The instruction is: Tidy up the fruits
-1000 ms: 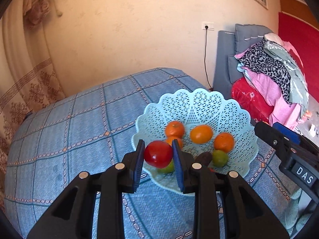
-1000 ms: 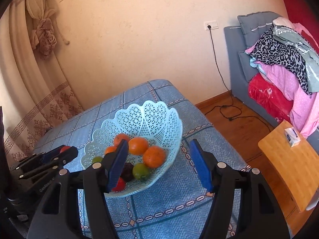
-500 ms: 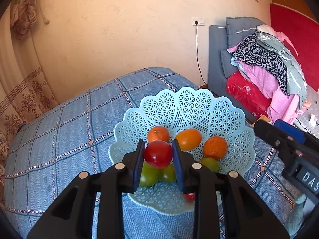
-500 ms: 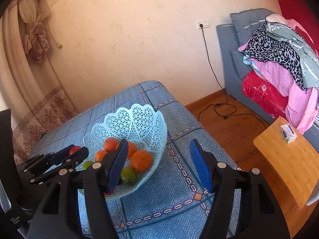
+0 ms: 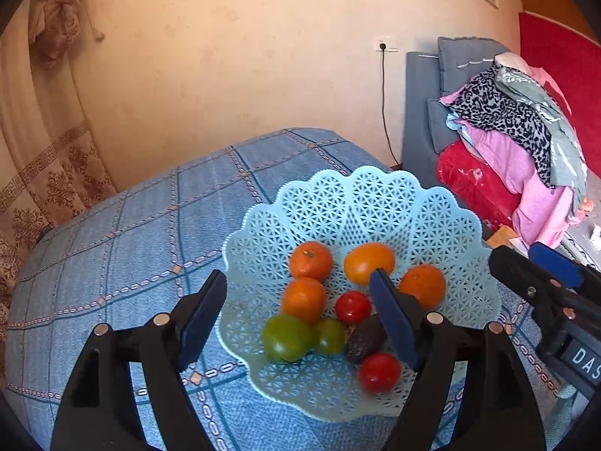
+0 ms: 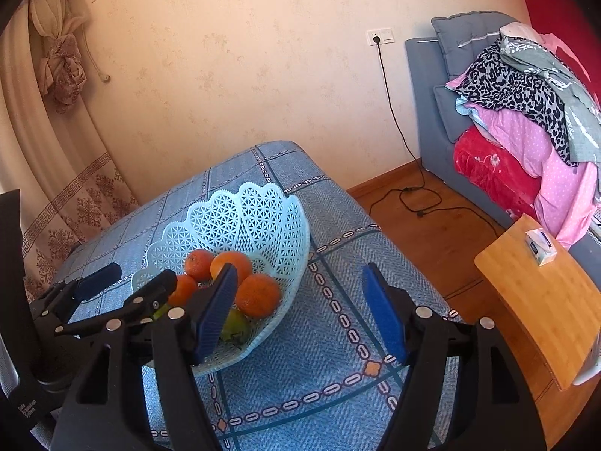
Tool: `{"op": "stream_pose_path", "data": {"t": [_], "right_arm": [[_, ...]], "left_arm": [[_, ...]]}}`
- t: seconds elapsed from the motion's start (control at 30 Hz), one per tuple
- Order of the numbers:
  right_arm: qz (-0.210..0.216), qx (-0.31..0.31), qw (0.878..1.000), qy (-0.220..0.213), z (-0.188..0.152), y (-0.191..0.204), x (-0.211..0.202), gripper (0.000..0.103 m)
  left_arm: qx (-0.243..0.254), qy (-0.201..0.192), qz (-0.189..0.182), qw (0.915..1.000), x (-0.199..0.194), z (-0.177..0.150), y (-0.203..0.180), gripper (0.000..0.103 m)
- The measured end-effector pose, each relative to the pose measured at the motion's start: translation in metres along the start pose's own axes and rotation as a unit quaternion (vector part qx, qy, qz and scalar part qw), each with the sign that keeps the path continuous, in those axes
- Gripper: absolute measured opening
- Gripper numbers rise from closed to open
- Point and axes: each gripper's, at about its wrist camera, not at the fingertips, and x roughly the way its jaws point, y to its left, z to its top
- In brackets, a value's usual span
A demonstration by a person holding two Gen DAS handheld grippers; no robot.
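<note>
A pale blue lattice basket point(image 5: 375, 203) stands on the blue checked tablecloth point(image 5: 131, 233). It holds several oranges point(image 5: 310, 260), two green fruits point(image 5: 287, 337), a dark avocado point(image 5: 365, 339) and two red tomatoes point(image 5: 352, 307), one near the front rim point(image 5: 379, 372). My left gripper point(image 5: 298, 312) is open and empty above the basket's near side. My right gripper point(image 6: 298, 312) is open and empty over the cloth, right of the basket point(image 6: 248, 218). The left gripper also shows in the right wrist view point(image 6: 131, 282).
A wooden side table point(image 6: 541, 297) with a small box point(image 6: 541, 246) stands to the right. A grey sofa point(image 6: 432, 120) piled with clothes point(image 6: 526, 105) is behind it. A cable point(image 6: 409, 195) lies on the wooden floor. A curtain point(image 5: 41, 143) hangs at left.
My left gripper has opened and let the red tomato drop into the basket among the other fruit. The right gripper has stayed open and drifted slightly.
</note>
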Motion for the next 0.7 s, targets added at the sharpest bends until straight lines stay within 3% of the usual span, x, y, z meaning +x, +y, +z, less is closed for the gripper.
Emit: {"op": "stream_pose_path", "data": {"t": [0.07,0.4,0.7], "right_arm": [[0.000,-0.001,1.000,-0.001,0.000,0.001,-0.001,0.070],[0.005,-0.024,1.000,-0.008,-0.001,0.007,-0.011,0.093],[0.017,-0.081,0.997,-0.003,-0.017,0.026,-0.022,0.096]], "left_arm": [[0.003,-0.008,0.011,0.9999,-0.003,0.000,0.002,0.091],[0.013,-0.033,0.070,0.9969,-0.019,0.000,0.013,0.097],[0.013,-0.057,0.116,0.9915,-0.042,-0.005,0.029,0.098]]}}
